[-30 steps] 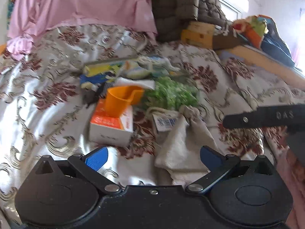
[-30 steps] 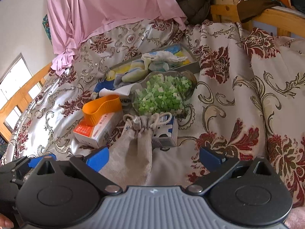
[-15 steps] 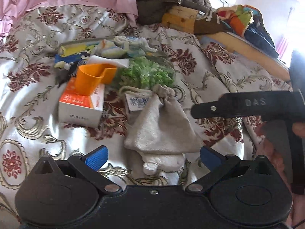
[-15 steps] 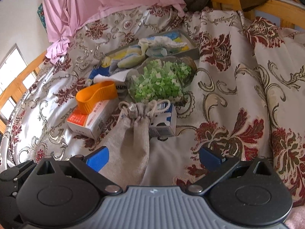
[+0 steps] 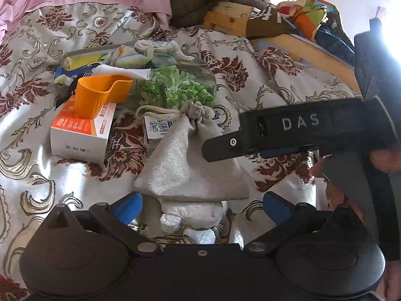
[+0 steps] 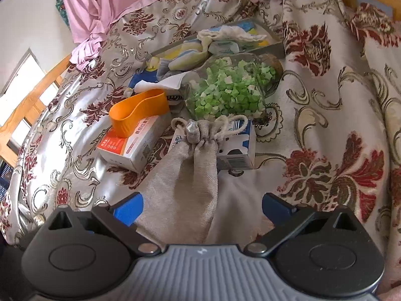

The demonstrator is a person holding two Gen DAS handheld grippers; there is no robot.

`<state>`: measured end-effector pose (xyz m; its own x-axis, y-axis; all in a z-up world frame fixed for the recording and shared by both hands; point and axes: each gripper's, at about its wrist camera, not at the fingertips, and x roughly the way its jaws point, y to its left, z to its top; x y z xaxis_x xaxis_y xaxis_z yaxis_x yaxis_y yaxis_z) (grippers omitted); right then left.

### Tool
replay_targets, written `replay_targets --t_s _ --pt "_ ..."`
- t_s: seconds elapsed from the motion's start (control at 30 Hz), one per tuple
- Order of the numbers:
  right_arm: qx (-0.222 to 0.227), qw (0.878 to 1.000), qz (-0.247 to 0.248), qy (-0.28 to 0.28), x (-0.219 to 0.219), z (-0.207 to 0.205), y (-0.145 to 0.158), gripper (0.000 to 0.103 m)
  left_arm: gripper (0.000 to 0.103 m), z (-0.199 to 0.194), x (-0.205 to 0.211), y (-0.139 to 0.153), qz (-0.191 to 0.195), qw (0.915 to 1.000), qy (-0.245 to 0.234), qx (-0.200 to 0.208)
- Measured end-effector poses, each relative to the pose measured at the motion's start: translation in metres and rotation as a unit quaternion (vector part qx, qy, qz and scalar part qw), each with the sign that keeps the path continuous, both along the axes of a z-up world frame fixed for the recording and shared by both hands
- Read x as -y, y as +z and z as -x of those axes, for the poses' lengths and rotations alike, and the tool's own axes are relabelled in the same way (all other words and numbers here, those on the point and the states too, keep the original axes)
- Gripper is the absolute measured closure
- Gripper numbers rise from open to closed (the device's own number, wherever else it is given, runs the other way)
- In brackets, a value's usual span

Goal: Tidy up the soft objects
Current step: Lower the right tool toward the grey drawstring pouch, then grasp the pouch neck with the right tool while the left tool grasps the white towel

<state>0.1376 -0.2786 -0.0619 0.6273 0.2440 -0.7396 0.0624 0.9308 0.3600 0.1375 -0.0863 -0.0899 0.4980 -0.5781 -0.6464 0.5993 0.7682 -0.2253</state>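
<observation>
Currently both tongs spread, nothing pinched. Left gripper (image 5: 200,207) low over the bed, blue fingertips (image 5: 127,207) flanking a white lump just below the grey drawstring pouch (image 5: 186,163). Right gripper (image 6: 201,207) spread over the same pouch (image 6: 190,175), which lies flat on the floral bedspread (image 6: 325,125), neck cinched and resting against a small carton (image 6: 238,150). Right gripper's body seen from the left view (image 5: 288,130), above the pouch's right side. Beyond: bag of green bits (image 6: 230,92); orange cup (image 5: 100,95) on an orange-white box (image 5: 80,135); tray with cloths (image 6: 225,40) farthest; pink sheet (image 6: 125,0) behind.
</observation>
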Motion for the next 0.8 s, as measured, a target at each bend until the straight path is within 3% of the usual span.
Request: replay_targets --t_s 0.17,0.27,0.37,0.5,0.63,0.7,0.8 --pt "-0.011 1.0 -0.008 0.01 -0.006 -0.015 -0.01 0.003 0.001 -0.005 0.001 -0.01 0.008 0.9994 0.021 -0.025" --pt "-0.007 1.0 0.004 0.021 -0.013 -0.017 -0.011 0.017 0.001 -0.004 0.003 -0.011 0.005 0.9996 0.017 -0.02" --pt "-0.001 1.0 0.011 0.021 -0.014 -0.015 -0.01 0.023 0.001 -0.004 0.007 -0.01 -0.002 0.9998 0.014 -0.014" --pt "-0.002 1.0 0.006 0.014 -0.01 -0.014 -0.01 0.05 0.001 -0.003 0.01 -0.01 0.004 0.9998 0.011 -0.016" --pt "-0.008 1.0 0.009 0.018 -0.011 -0.015 -0.012 0.067 0.001 -0.004 0.01 -0.011 0.001 0.9997 0.014 -0.018" --pt "-0.005 1.0 0.014 0.018 -0.011 -0.014 -0.012 0.084 0.001 -0.004 0.01 -0.011 0.001 0.9996 0.017 -0.02" --pt "0.007 1.0 0.015 0.018 -0.011 -0.011 -0.009 0.092 0.001 -0.005 0.009 -0.01 0.001 0.9995 0.023 -0.021"
